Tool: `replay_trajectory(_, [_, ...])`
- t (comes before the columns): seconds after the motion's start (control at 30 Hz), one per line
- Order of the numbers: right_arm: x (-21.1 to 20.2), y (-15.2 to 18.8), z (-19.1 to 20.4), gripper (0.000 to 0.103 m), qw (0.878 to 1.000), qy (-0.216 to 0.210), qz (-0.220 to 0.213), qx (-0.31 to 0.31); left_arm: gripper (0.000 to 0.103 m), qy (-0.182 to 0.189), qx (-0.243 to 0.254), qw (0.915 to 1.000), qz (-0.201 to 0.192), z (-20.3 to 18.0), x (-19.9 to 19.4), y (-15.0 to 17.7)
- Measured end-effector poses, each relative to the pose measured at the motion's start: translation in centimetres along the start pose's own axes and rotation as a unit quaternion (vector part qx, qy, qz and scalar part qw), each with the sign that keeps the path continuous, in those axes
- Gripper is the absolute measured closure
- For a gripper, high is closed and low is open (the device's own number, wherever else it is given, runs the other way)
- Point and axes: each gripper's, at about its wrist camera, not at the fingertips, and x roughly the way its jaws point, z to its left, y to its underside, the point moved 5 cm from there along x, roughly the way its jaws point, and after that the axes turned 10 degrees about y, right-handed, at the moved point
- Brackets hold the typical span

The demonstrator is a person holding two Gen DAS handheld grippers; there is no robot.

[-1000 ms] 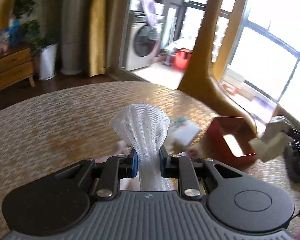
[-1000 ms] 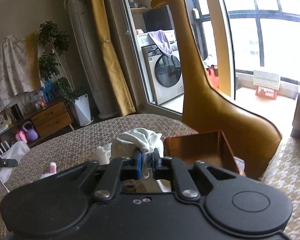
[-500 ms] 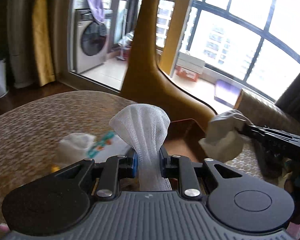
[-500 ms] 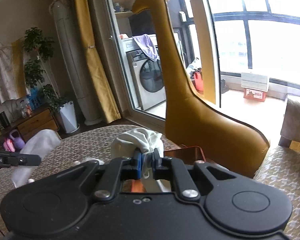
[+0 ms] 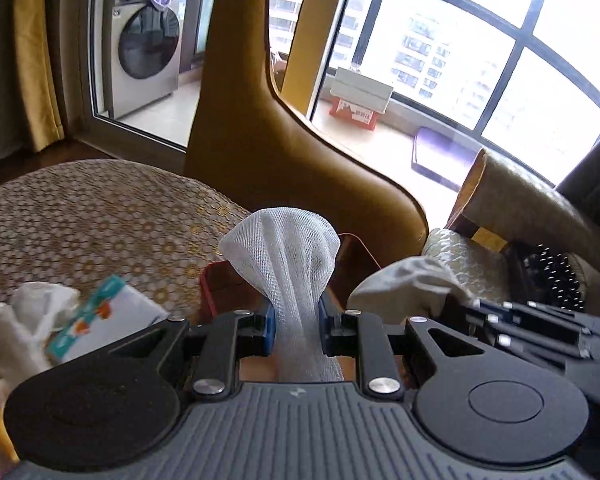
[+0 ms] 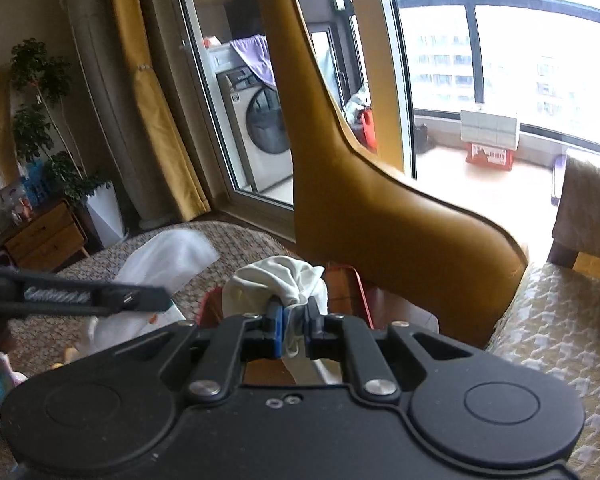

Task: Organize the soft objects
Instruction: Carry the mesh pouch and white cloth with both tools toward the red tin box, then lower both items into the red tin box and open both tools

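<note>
1. Above the red open-topped box (image 5: 216,280), the left gripper (image 5: 296,324) pinches a white mesh cloth (image 5: 284,252) between its jaws.
2. Close beside it, the right gripper (image 6: 294,326) has its jaws clamped on a bunched cream fabric (image 6: 276,280).
3. Behind the box's far rim rises a mustard leather giraffe figure (image 6: 380,216), close by.
4. Leftward, the round patterned tabletop (image 5: 92,208) lies bare up to its edge.
</note>
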Motion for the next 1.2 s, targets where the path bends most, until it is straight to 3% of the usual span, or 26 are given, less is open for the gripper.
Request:
replay_trajectory(0.37, [4.6, 2.9, 1.3, 0.095, 0.998, 0.000, 0.044, -0.046, 0.083, 0.005, 0.006, 0.9978, 0.066, 1.5, 8.6, 0.9])
replay_trajectory(0.57, [6.0, 3.5, 1.9, 0.092, 0.996, -0.004, 0.061, -0.063, 0.083, 0.008, 0.022, 0.9937, 0.109, 1.4, 10.6, 2.1])
replay_trajectory(0.9, [7.3, 4.1, 1.9, 0.084, 0.993, -0.006, 0.093, -0.077, 0.081, 0.006, 0.011, 0.9897, 0.143, 1.6, 12.6, 3.0])
replay_trajectory(1.1, [7.3, 4.3, 2.2, 0.070, 0.991, -0.006, 0.103, -0.090, 0.071, 0.006, 0.012, 0.9897, 0.143, 1.4, 12.7, 3.3])
replay_trajectory(1.2, [7.1, 4.2, 2.3, 0.064, 0.990, -0.007, 0.102, -0.096, 0.059, 0.014, 0.013, 0.9904, 0.137, 1.1, 12.4, 3.1])
